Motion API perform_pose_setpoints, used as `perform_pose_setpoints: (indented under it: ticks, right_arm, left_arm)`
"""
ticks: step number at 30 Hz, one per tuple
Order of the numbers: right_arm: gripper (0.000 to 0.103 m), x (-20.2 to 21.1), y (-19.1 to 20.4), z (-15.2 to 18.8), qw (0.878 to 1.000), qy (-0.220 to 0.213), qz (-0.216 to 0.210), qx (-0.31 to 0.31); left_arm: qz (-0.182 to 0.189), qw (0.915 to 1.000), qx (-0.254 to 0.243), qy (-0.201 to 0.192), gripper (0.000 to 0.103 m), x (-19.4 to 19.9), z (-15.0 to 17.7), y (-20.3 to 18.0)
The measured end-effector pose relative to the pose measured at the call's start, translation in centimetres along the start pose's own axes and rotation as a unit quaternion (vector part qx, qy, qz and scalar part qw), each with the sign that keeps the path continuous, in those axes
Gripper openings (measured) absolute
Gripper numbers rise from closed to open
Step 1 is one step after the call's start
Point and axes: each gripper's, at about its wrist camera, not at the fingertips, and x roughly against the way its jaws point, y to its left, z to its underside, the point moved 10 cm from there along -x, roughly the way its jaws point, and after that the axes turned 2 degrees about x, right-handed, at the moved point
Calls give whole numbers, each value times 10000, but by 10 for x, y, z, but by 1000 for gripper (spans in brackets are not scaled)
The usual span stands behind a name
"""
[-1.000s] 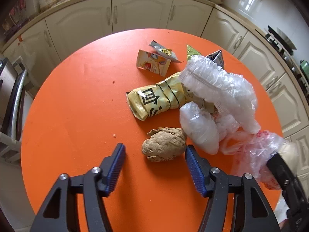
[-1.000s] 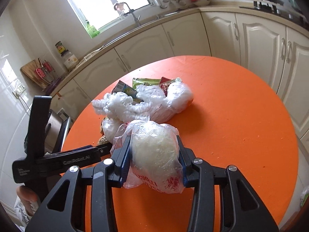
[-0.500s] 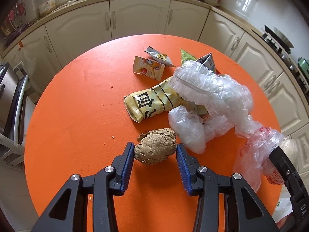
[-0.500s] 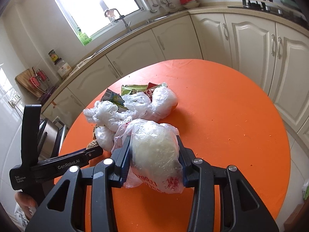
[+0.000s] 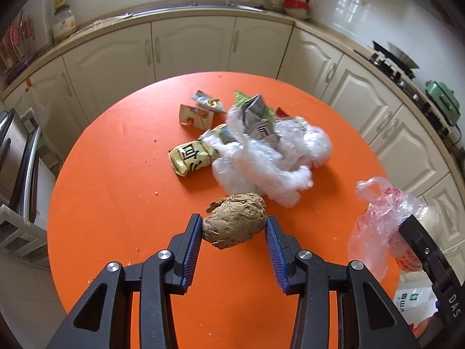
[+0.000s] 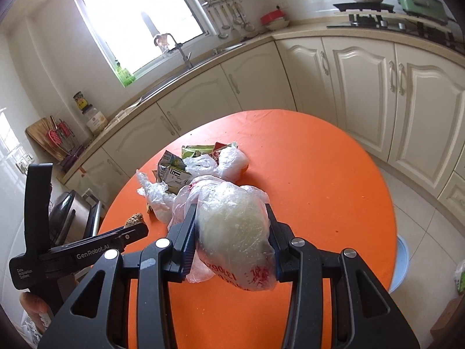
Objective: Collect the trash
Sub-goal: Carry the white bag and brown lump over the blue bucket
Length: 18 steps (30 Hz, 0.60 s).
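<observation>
Trash is partly in hand and mostly still on the orange table (image 5: 110, 192). The left gripper (image 5: 233, 226) is clenched on a brown lumpy root (image 5: 234, 220), pinched between the blue pads (image 5: 195, 241) and seemingly lifted just clear of the tabletop, though the frame does not settle whether its underside still touches. The right gripper (image 6: 232, 232) is clamped on a clear plastic bag holding a white mass (image 6: 232, 232), red print showing on the film below the jaws. So, as a judgement, two pieces are picked up and none is yet binned; no bin shows plainly in either view. Left on the table are a heap of crumpled clear plastic (image 5: 270, 160), a yellow snack wrapper (image 5: 193, 158) touching that heap, a small torn carton (image 5: 193, 116) just beyond it, and a silver-and-green packet (image 5: 257, 116) on top of the heap; crumbs are scattered near the table's left side. The root's long axis runs roughly crosswise between the pads, tilted a little, with its rounder end toward the right jaw and a ragged, pointed tip up and to the left. The bag hangs lengthwise, its bulk above the jaws and its loose tail drooping below.
</observation>
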Motion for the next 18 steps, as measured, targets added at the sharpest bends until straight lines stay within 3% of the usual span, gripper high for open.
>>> perform_pose_setpoints:
  ticks: [9, 18]
  right_arm:
    - [41, 51, -25, 4, 9991, -372, 80, -180]
    - [41, 119, -105, 15, 9929, -774, 575, -703]
  left_arm:
    - [192, 9988, -375, -253, 40, 37, 20, -46]
    - [515, 9911, -1199, -244, 40, 39, 46, -148]
